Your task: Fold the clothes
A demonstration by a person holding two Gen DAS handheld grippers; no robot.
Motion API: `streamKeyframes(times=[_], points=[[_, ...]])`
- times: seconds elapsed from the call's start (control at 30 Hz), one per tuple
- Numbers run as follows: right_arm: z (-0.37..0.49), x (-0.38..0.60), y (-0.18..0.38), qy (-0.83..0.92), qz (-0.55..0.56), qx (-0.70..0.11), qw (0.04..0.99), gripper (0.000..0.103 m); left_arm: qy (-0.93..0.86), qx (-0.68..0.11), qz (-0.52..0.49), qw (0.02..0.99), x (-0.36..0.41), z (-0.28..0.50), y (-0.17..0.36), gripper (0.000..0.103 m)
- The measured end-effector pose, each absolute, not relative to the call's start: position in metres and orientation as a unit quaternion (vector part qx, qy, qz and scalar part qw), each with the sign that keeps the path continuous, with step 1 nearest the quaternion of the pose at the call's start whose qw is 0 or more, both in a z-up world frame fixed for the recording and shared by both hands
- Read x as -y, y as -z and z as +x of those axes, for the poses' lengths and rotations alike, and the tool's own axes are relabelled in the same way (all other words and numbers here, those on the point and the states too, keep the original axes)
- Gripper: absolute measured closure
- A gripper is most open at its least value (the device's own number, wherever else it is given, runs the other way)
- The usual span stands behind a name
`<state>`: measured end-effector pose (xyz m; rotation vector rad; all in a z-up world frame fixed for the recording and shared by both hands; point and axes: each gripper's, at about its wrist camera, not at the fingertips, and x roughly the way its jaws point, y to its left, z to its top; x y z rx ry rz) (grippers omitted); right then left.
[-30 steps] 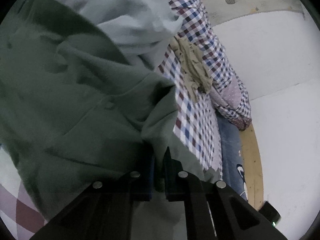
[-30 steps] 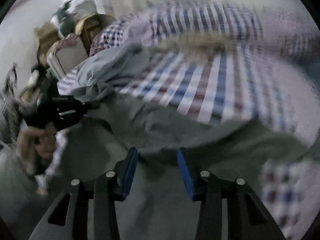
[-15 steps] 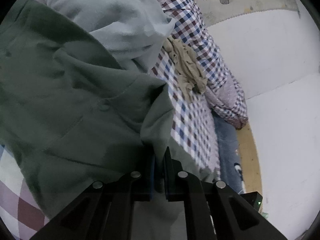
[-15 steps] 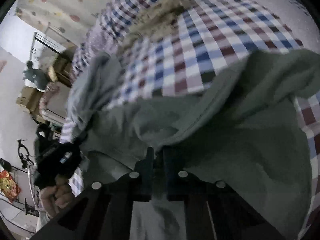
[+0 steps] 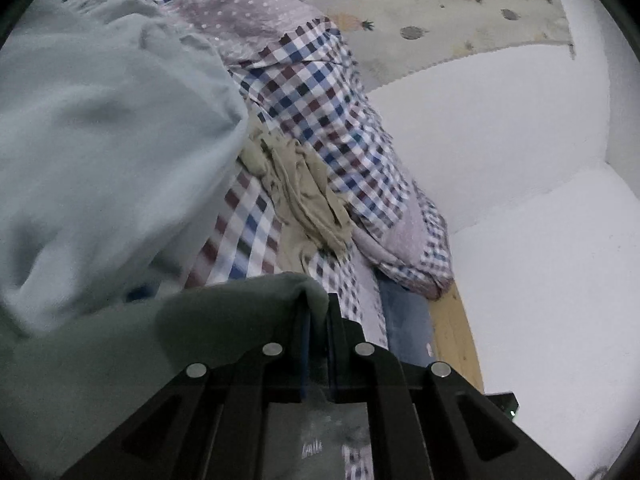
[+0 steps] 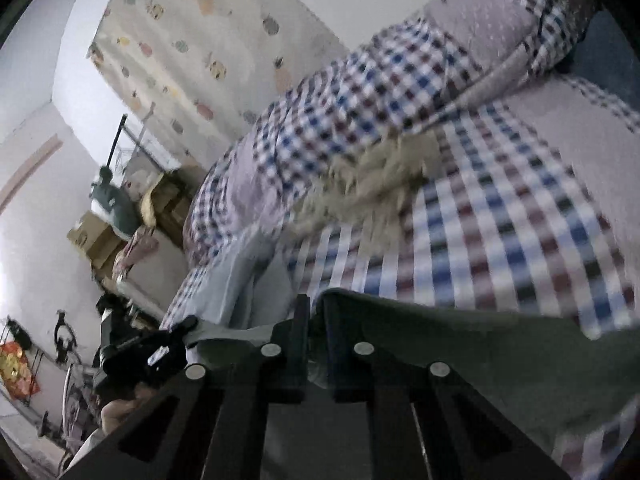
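Dark green garment [image 5: 224,312], soft and thick, pinched at an edge between the closed fingers of the left gripper [image 5: 318,320]; cloth bunched over the left finger and spread down to the lower left of that view. Same green garment [image 6: 460,344] clamped at another edge by the right gripper [image 6: 314,320], fingers pressed together on the fabric, the rest draped to the right across the checked bedsheet [image 6: 500,220]. Pale blue garment [image 5: 100,152] heaped just beside the green one, partly on top of it in the left view. Crumpled beige cloth [image 5: 304,184] lying further along the bed, well apart from both grippers, blurred in the right view. Checked quilt [image 5: 320,92] rolled up behind the beige cloth, against a white wall [image 5: 500,128]. Blue jeans [image 5: 404,320] at the bed's edge beside a wooden frame [image 5: 456,332]. Cardboard boxes [image 6: 96,236] and clutter at the far left of the right view.
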<state>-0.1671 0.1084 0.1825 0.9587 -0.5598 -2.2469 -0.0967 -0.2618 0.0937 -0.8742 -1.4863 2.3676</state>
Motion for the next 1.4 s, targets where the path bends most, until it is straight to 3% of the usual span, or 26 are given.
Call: streamKeyframes(times=[0.3,0.63,0.73,0.77,0.8,0.83,0.9,0.93,0.97,1.17,1.3,1.4], points=[[-0.267,-0.085,-0.161,0.87,0.366,0.182,0.277,0.099,-0.814,0.477,-0.332,0.013,0.259,-0.201,-0.079,0.099],[-0.349,-0.043,-0.079,0.869,0.429,0.123,0.213,0.098,-0.825,0.39,-0.403,-0.071,0.24,-0.261,-0.031,0.098],[-0.357,-0.037,-0.056,0.863,0.448,0.109,0.205,0.094,-0.827,0.365,-0.418,-0.086,0.234,-0.268,-0.016,0.097],[-0.359,-0.037,-0.052,0.864,0.451,0.105,0.2,0.088,-0.829,0.364,-0.416,-0.08,0.234,-0.268,-0.016,0.094],[-0.36,-0.038,-0.051,0.866,0.449,0.101,0.193,0.074,-0.832,0.371,-0.408,-0.066,0.235,-0.266,-0.02,0.092],[-0.358,-0.041,-0.054,0.869,0.444,0.104,0.191,0.066,-0.835,0.38,-0.396,-0.05,0.236,-0.262,-0.026,0.083],[-0.351,-0.051,-0.065,0.877,0.421,0.12,0.198,0.041,-0.839,0.397,-0.372,-0.017,0.237,-0.254,-0.037,0.054],[-0.346,-0.056,-0.072,0.88,0.409,0.131,0.204,0.037,-0.84,0.405,-0.36,0.0,0.238,-0.25,-0.043,0.034],[-0.341,-0.062,-0.079,0.881,0.398,0.144,0.212,0.033,-0.845,0.412,-0.342,0.011,0.24,-0.243,-0.051,0.023],[-0.27,-0.107,-0.125,0.869,0.352,0.191,0.291,0.027,-0.867,0.412,-0.278,0.037,0.248,-0.184,-0.092,0.018],[-0.191,-0.164,-0.152,0.873,0.311,0.217,0.306,0.017,-0.881,0.378,-0.283,0.034,0.243,-0.126,-0.101,0.017],[-0.139,-0.211,-0.162,0.875,0.302,0.242,0.29,0.017,-0.893,0.348,-0.283,0.028,0.234,-0.082,-0.104,0.017]])
